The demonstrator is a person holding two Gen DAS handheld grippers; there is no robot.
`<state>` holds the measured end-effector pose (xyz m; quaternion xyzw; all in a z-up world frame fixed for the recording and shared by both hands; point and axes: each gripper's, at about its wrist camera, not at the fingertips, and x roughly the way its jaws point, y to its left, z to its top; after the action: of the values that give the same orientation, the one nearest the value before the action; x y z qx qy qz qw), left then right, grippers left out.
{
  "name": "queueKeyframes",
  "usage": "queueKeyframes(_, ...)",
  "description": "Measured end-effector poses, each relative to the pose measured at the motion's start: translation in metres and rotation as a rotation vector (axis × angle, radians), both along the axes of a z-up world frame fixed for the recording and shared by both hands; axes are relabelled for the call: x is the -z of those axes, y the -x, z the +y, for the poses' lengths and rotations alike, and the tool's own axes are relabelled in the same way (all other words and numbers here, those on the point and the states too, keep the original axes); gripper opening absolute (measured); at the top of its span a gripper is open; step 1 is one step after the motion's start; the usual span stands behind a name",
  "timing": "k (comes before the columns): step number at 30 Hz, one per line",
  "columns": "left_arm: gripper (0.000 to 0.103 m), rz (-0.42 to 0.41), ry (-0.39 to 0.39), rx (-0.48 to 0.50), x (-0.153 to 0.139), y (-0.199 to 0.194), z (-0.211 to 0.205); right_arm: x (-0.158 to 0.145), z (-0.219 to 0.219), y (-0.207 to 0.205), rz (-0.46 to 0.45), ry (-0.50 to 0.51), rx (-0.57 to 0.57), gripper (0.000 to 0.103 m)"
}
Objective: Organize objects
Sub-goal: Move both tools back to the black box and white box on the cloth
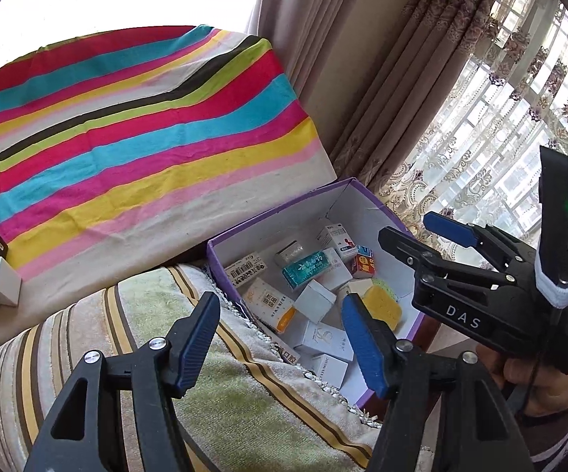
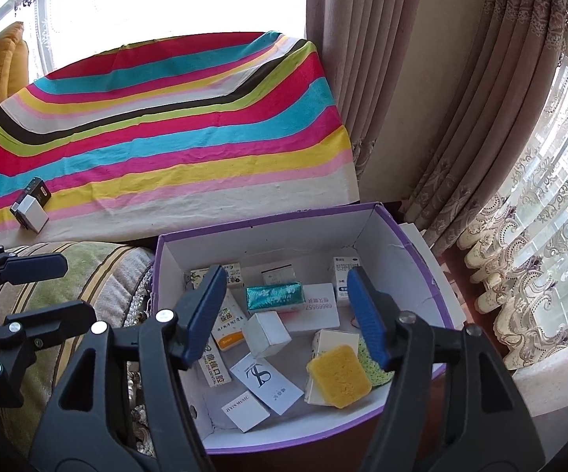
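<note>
Curtained window corner, striped cloth (image 1: 134, 126) over a raised surface, purple-rimmed box (image 1: 221, 242) beside a striped cushion (image 1: 221, 393). Left wrist view: left gripper (image 1: 282, 340) spread wide, holding nothing, above cushion and box edge; right gripper (image 1: 409, 232) also spread, empty, over the box. Right wrist view: right gripper (image 2: 285, 314) wide open above small cartons and a yellow sponge (image 2: 339, 369) in the box; two small boxes (image 2: 30, 206) sit on the cloth, well apart.

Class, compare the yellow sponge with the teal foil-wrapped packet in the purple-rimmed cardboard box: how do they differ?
The yellow sponge is matte and porous with rounded corners; the teal foil-wrapped packet is shiny, printed and squarer-edged. The sponge lies propped on a white carton near the box's front; the packet lies mid-box. Both sit inside the purple-rimmed cardboard box.
</note>
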<state>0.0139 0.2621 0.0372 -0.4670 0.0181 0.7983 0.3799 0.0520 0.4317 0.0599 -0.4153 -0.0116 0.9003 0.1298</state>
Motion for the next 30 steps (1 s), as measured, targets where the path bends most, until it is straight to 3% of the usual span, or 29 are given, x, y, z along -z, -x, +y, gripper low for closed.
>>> queueKeyframes(30,0.066,-0.098,-0.088,-0.356,0.007,0.057,-0.148,0.005,-0.085,0.04,-0.052,0.046,-0.158,0.075)
